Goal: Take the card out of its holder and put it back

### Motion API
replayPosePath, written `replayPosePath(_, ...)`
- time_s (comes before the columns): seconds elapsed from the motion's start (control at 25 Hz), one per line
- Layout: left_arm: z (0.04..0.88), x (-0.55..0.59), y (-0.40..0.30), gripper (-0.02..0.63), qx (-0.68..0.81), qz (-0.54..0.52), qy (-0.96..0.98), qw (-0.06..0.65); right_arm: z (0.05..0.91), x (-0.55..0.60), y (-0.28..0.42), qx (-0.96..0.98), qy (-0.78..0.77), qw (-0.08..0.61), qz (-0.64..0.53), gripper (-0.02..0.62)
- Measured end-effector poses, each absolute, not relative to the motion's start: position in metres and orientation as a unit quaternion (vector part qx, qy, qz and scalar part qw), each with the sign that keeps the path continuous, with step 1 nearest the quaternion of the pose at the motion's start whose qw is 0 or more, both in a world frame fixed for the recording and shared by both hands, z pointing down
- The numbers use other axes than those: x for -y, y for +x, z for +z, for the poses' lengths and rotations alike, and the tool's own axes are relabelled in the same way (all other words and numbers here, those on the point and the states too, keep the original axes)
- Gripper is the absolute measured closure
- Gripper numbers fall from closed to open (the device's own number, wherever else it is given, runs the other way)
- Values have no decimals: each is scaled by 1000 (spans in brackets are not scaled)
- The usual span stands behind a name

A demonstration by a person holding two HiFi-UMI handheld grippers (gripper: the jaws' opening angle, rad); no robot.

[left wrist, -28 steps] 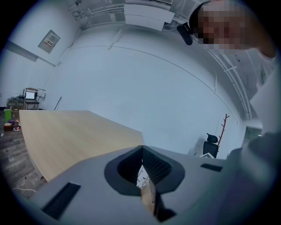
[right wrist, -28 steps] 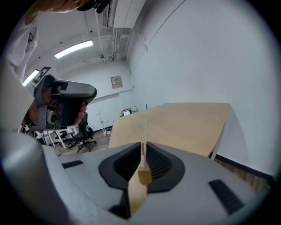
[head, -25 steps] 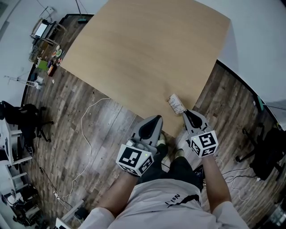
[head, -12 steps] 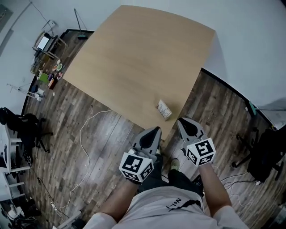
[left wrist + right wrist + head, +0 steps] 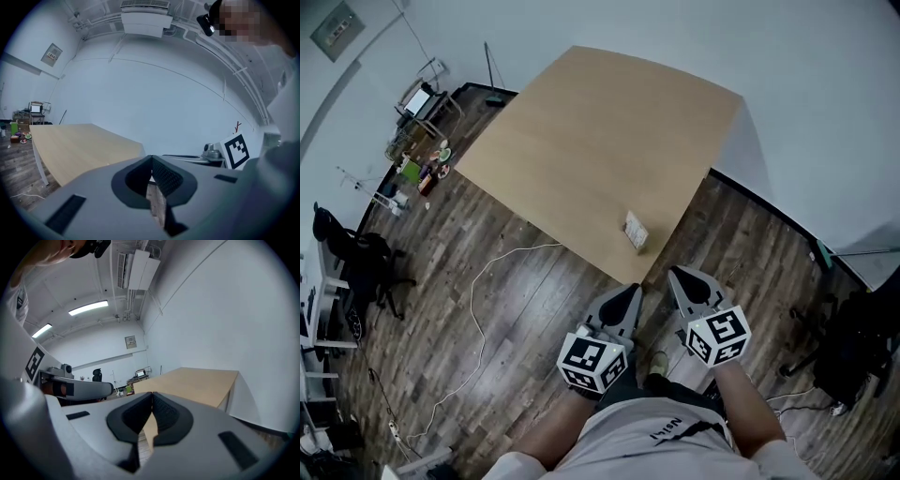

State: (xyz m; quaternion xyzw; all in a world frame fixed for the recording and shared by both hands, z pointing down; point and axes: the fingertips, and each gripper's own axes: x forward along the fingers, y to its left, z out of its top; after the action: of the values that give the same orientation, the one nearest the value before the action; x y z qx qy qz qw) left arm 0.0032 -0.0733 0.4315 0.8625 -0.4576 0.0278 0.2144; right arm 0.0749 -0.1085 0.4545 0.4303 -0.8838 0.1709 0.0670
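A small pale rectangular card holder [image 5: 635, 231] was seen lying on a light wooden table [image 5: 591, 131], close to the table's near corner. At that size the card could not be told apart from its holder. The card holder was not touched by either tool.

Both tools were held off the table's near corner, over the floor. The grey left gripper [image 5: 623, 298] was pointed towards the corner, and the grey right gripper [image 5: 682, 279] was held just beside it, somewhat nearer the card holder. In the left gripper view the left gripper [image 5: 151, 159] was clenched, its ribbed black pads met at the tip with nothing between them, and the table [image 5: 79, 145] was seen ahead and to the left. In the right gripper view the right gripper [image 5: 152, 394] was likewise closed tight on nothing, with the table [image 5: 197, 380] ahead of it.

A white cube with black square markers [image 5: 592, 364] was carried on the left gripper, and a similar one [image 5: 717, 336] on the right.

A dark wood-plank floor [image 5: 516, 309] was spread around the table, and a thin white cable [image 5: 487, 272] was trailed across it. A black office chair [image 5: 356, 262] was stood at the far left, and a cluttered trolley [image 5: 417, 103] was set by the white wall beyond the table.
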Motion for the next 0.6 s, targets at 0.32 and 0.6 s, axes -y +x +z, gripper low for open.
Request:
replayPosePath(0.32,406,30,11,594,473,15,858,200,421,63,72,901,405,55,144,580)
replayPosePath(0.6,386,5,13,594,479,8,858,182,392,33,77,904,408,35,125,581)
